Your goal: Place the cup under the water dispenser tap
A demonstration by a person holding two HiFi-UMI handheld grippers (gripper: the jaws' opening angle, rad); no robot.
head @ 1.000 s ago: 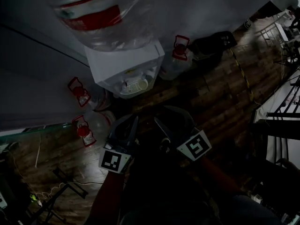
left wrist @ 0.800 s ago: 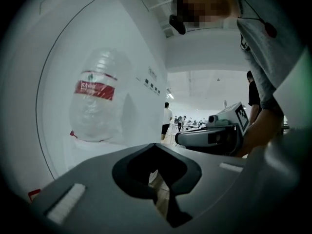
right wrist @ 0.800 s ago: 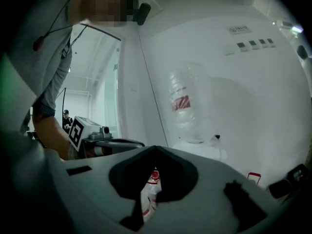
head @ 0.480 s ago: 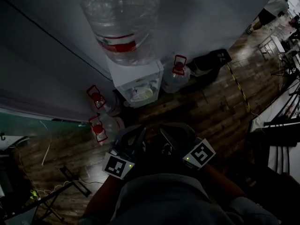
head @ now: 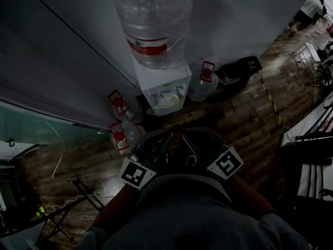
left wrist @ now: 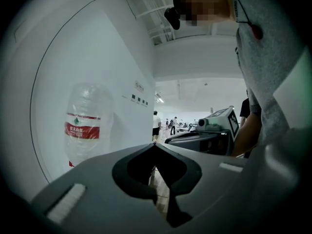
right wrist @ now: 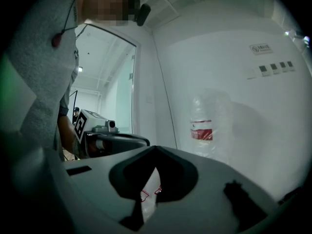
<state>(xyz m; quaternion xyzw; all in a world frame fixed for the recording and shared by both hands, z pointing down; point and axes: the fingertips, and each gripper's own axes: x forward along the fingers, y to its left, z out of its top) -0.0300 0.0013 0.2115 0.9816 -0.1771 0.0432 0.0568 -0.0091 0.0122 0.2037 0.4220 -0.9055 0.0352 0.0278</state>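
Left gripper [left wrist: 154, 146] and right gripper [right wrist: 155, 149] are held clenched, nothing between the jaws, side by side at 6 o'clock. At 12 o'clock from them a pale cup [head: 169, 99] is dimly seen in the dispenser [head: 179, 82] recess, bottle [head: 153, 22] on top.

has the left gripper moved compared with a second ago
Yes, upward, it seems: the water dispenser has shrunk in the head view while the left gripper kept its size, so it rose with the camera.
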